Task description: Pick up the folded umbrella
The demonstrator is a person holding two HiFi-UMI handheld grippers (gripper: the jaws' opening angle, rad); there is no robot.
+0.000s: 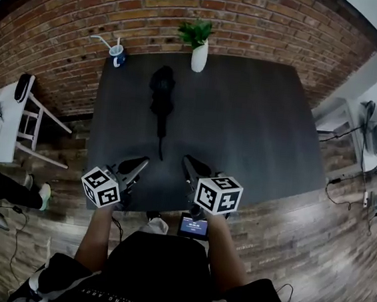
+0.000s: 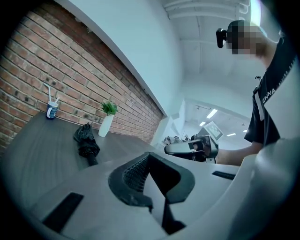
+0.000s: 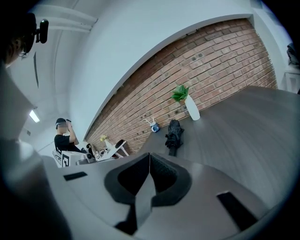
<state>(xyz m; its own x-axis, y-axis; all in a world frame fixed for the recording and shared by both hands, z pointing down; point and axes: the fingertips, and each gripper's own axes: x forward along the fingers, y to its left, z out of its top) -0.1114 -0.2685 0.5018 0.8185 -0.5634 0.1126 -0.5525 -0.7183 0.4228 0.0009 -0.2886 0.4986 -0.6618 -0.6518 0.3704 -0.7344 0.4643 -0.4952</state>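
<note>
A black folded umbrella [image 1: 161, 97] lies on the dark table [image 1: 258, 127], its handle end toward me; it also shows as the umbrella [image 2: 86, 141] in the left gripper view and the umbrella [image 3: 174, 133] in the right gripper view. My left gripper [image 1: 143, 162] hangs over the table's near edge, left of the handle, jaws shut and empty. The right gripper [image 1: 187, 160] is at the near edge, right of the handle, also shut with nothing in it. Both are well short of the umbrella. In their own views the left gripper [image 2: 149, 155] and right gripper [image 3: 149, 155] show pads pressed together.
A white vase with a green plant [image 1: 199, 47] stands at the table's far edge, a blue cup with straws [image 1: 116, 54] at the far left corner. A brick wall runs behind. A white chair [image 1: 27, 123] is to the left; another person [image 3: 63, 136] stands far off.
</note>
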